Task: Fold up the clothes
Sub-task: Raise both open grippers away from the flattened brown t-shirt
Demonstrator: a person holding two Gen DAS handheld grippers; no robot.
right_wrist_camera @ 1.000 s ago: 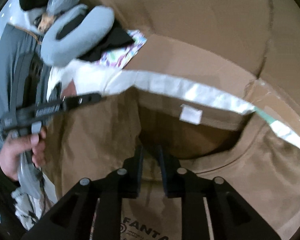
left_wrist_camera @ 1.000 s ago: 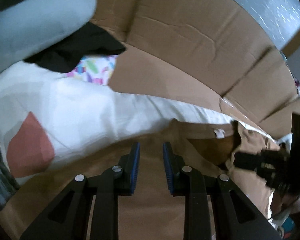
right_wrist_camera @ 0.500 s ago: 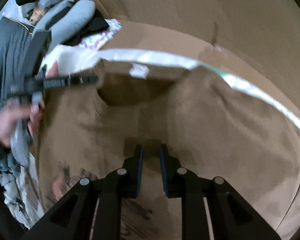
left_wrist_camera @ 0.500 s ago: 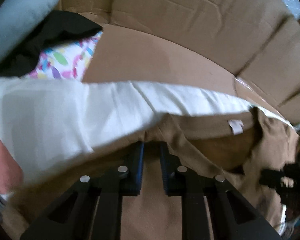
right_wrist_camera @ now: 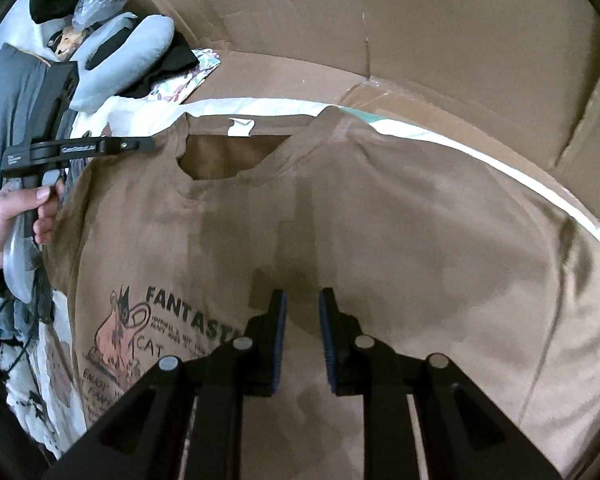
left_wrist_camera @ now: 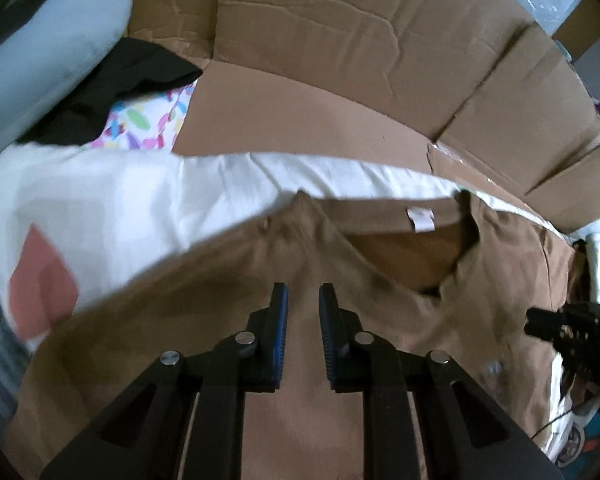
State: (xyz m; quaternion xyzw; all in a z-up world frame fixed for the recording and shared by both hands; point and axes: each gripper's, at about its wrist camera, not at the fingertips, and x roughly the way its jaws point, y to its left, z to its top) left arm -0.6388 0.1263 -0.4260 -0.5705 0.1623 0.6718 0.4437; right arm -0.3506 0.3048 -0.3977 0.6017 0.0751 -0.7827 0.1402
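The brown T-shirt [right_wrist_camera: 380, 216] lies face up and spread on the white sheet [left_wrist_camera: 112, 200], its neckline toward the cardboard wall [left_wrist_camera: 340, 32], the printed cat graphic [right_wrist_camera: 120, 332] legible on the chest. The left gripper [left_wrist_camera: 302, 304] hangs over the shoulder beside the collar, its jaws opening with no fabric between them; the right gripper [right_wrist_camera: 302, 308] hovers over the chest, released, a narrow gap between its blue pads. To fold cleanly, I judge each gripper should pinch a shoulder seam at matching points and keep the hem taut. The knit looks soft, thin and matte, rumpling at the ribbed collar, where a small white tag [right_wrist_camera: 241, 126] shows; the cardboard is stiff and creased.
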